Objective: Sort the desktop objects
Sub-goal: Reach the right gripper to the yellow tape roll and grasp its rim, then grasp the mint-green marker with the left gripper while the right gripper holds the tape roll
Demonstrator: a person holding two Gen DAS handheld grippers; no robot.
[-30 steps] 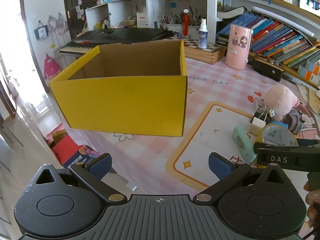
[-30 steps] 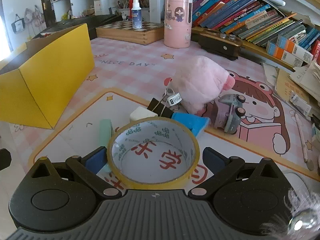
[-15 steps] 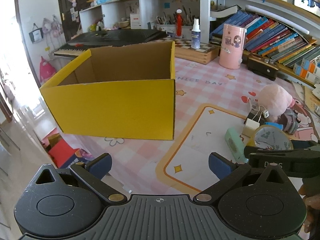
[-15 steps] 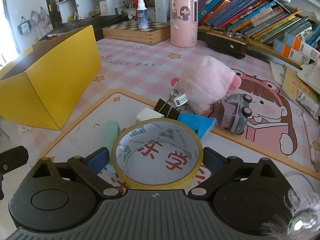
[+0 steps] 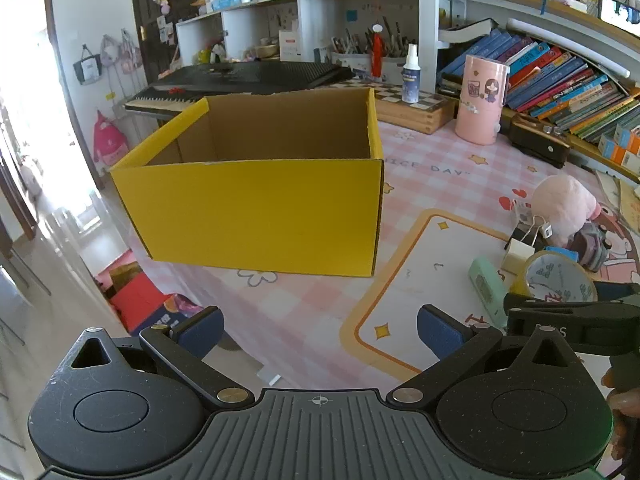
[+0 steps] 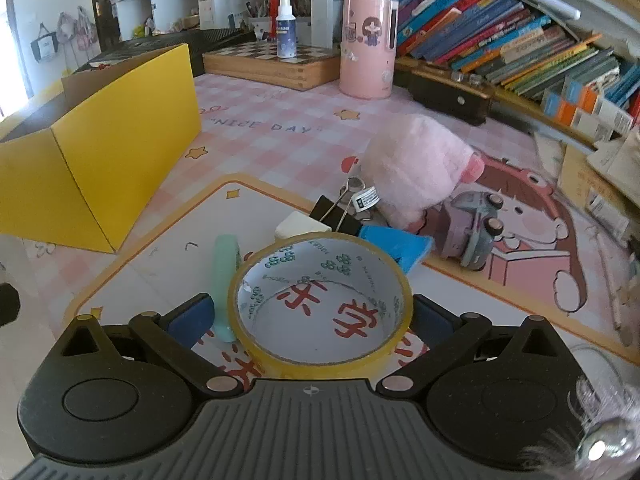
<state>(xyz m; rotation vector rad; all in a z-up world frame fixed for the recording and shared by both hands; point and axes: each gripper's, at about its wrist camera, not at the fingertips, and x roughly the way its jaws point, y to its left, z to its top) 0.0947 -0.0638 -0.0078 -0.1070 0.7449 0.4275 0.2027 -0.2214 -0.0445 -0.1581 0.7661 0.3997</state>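
Barely begun: yellow box (image 5: 256,216) apparently empty. Right gripper (image 6: 320,316) clenched on tape roll (image 6: 324,300), lifted over the mat. Left gripper (image 5: 320,328) spread wide, holding nothing. Plush (image 6: 416,168), toy car (image 6: 472,236), binder clip (image 6: 336,216), eraser (image 6: 296,226) unsorted beside the box.

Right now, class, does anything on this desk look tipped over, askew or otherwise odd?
Yes. The toy car beside the plush lies tipped on its side, wheels facing out rather than down. The tape roll is up off the mat, between the fingers of the right hand-held gripper. The yellow box stands square.
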